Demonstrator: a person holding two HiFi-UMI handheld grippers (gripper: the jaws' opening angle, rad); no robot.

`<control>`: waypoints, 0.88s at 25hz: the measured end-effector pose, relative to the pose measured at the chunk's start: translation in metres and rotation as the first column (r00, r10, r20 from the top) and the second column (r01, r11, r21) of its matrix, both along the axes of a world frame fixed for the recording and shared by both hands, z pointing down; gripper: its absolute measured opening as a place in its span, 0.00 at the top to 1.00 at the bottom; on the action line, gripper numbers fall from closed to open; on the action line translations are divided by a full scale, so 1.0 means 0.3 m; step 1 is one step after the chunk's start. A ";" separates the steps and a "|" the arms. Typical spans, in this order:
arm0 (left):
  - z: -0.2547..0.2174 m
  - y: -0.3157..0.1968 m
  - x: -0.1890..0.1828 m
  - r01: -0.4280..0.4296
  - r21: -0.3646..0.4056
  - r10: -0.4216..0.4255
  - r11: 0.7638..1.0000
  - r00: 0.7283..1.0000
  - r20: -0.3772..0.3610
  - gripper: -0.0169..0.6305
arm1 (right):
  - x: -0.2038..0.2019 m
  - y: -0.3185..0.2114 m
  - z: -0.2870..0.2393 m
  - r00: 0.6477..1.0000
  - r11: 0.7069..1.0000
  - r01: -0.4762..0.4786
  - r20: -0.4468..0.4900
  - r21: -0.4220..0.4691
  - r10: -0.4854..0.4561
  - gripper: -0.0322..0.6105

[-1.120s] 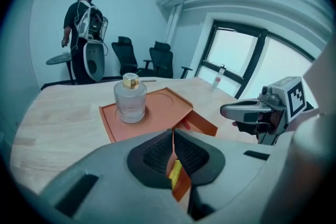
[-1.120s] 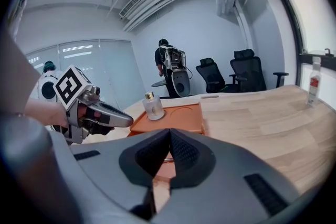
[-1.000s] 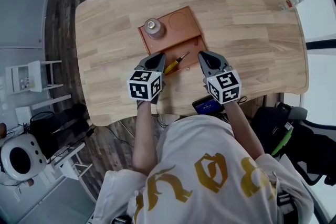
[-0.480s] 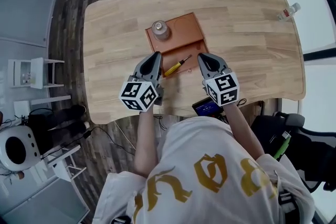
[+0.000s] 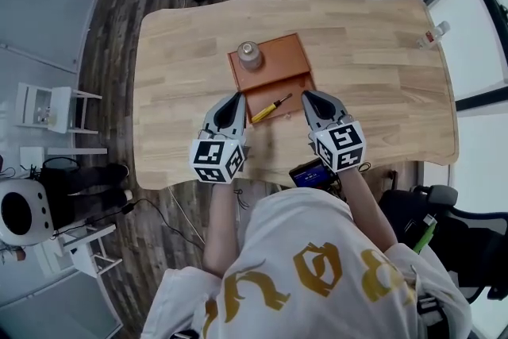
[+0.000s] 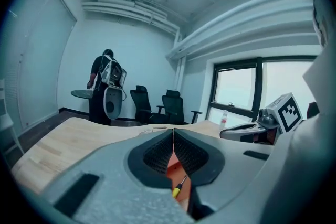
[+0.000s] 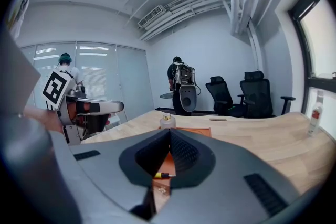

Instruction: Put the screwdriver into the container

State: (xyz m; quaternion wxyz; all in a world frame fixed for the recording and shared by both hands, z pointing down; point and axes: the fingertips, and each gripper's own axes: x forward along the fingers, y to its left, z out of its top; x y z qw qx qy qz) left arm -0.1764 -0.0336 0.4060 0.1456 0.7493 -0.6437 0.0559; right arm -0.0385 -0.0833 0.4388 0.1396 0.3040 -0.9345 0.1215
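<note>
Bench (image 5: 373,83): I saw a pale wooden top with rounded corners, viewed steeply from above.
Container (image 5: 278,59): a shallow orange-brown tray lay flat near the middle of the bench, at 12 o'clock from both tools.
Jar (image 5: 249,53): a small clear jar stood upright in the container's 10 o'clock corner.
Screwdriver (image 5: 270,108): it lay on the bench just beside the container's near edge, not inside it. Its yellow handle pointed toward 8 o'clock and its metal shaft toward 2 o'clock. I could not tell whether the tip touched the container's edge.
Left tool (image 5: 236,98): its jaws were pressed together with nothing between them. It was just beside the screwdriver's handle, at 9 o'clock from it and apart from it. In the left gripper view the screwdriver (image 6: 178,190) showed through the gap below the closed tips (image 6: 173,134).
Right tool (image 5: 307,96): its jaws were also together and empty. It sat at 3 o'clock from the screwdriver, near the shaft end without touching. The right gripper view showed the screwdriver (image 7: 163,175) below the joined tips (image 7: 169,132).
Bottle (image 5: 431,34): a small clear bottle lay near the bench's 2 o'clock edge, well apart from everything else.
Background: a person (image 7: 181,81) stood beyond the bench's far end.
</note>
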 end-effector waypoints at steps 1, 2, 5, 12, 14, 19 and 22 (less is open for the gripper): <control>0.000 0.009 0.001 -0.001 0.002 0.001 1.000 1.000 -0.005 0.95 | 0.001 0.006 -0.002 1.000 1.000 -0.001 -0.003 0.002 0.001 0.94; 0.000 0.015 0.004 -0.004 0.003 0.004 1.000 1.000 -0.003 0.95 | 0.003 0.010 -0.004 1.000 1.000 -0.003 -0.007 0.006 0.003 0.94; -0.001 0.021 0.023 -0.026 0.005 0.026 1.000 0.999 0.024 0.95 | 0.014 0.014 -0.013 1.000 1.000 -0.018 -0.020 0.023 0.018 0.94; -0.006 0.031 0.049 -0.059 0.001 0.059 0.998 0.996 0.059 0.96 | 0.043 0.019 -0.024 0.999 0.999 -0.045 -0.026 0.029 0.046 0.94; -0.007 0.037 0.051 -0.064 -0.004 0.065 0.998 0.997 0.047 0.96 | 0.047 0.024 -0.025 0.998 0.998 -0.050 -0.023 0.028 0.050 0.94; -0.001 0.039 0.055 -0.077 -0.013 0.077 0.997 0.997 0.013 0.96 | 0.042 0.032 -0.018 0.999 0.999 -0.047 -0.013 0.015 0.048 0.94; 0.010 0.030 0.052 -0.074 -0.022 0.074 0.997 0.997 0.023 0.96 | 0.041 0.030 -0.005 0.999 0.999 -0.046 -0.010 0.002 0.046 0.94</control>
